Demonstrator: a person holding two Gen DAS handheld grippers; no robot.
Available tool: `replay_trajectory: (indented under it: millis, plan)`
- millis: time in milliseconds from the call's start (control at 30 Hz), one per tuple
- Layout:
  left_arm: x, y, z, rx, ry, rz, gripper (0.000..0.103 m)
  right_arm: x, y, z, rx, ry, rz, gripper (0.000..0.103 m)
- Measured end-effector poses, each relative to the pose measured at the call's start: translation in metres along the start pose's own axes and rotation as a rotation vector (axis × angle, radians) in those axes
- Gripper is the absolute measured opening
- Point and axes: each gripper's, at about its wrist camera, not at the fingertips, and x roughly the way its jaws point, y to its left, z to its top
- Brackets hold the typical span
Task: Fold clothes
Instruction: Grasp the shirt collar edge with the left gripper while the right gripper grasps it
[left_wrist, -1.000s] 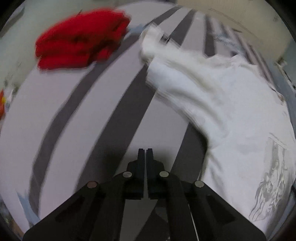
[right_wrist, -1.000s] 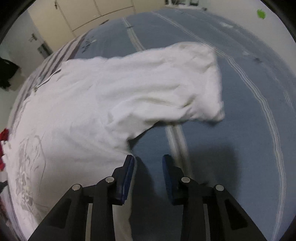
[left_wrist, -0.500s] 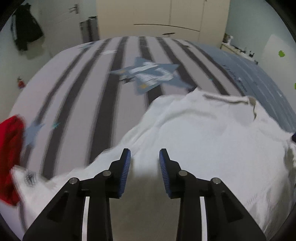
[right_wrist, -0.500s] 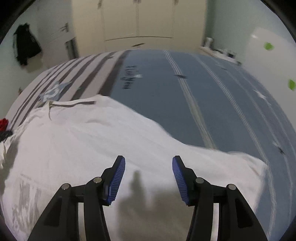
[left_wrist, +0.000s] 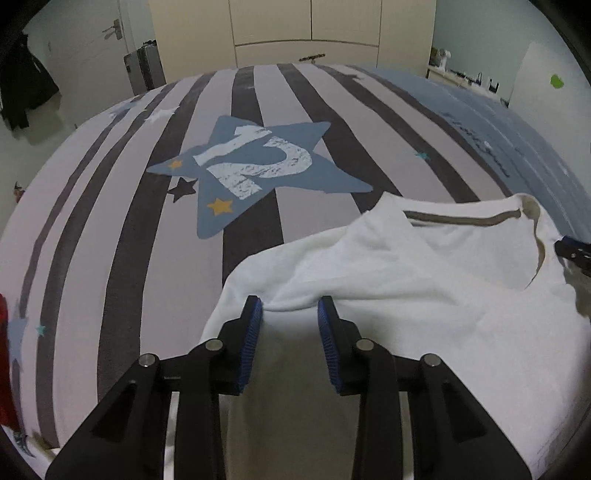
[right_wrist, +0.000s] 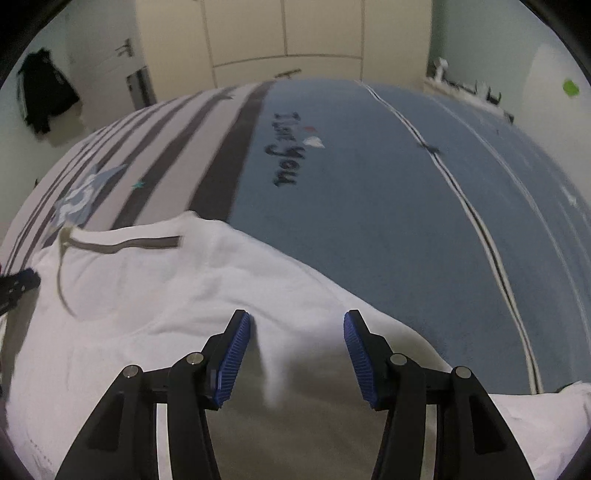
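Note:
A white shirt (left_wrist: 424, 288) lies on the bed, its grey-banded collar (left_wrist: 461, 221) toward the far side. My left gripper (left_wrist: 290, 308) sits on the shirt's left shoulder edge. Its jaws are closing, and a gathered ridge of cloth lies between the blue pads, which still stand apart. My right gripper (right_wrist: 297, 325) rests over the shirt (right_wrist: 147, 295) on the other side of the collar (right_wrist: 125, 245). Its jaws are wide and closing slowly, with a small upright fold of cloth between them. Each gripper's tip shows at the edge of the other's view.
The bed cover (left_wrist: 110, 258) is grey-striped with a blue star on the left half and plain blue (right_wrist: 369, 206) on the right. A red garment (left_wrist: 3, 350) peeks in at the left edge. Wardrobe doors (left_wrist: 306, 33), a door and a suitcase stand beyond the bed.
Both grippers have swung from the shirt's sleeves to its shoulders on either side of the collar. The left went from shut to apart. The red pile slid to the left edge.

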Motion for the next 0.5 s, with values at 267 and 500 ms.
replay_trajectory:
  millis: [267,500]
  plan:
    - [-0.009,0.002,0.019,0.006,-0.017,0.03,0.002,0.011,-0.007,0.013,-0.017,0.031,-0.011,0.002]
    - [-0.014,0.012,0.063,-0.035,-0.067,0.034,0.001,0.01,-0.022,0.048,0.035,-0.005,-0.026,0.0]
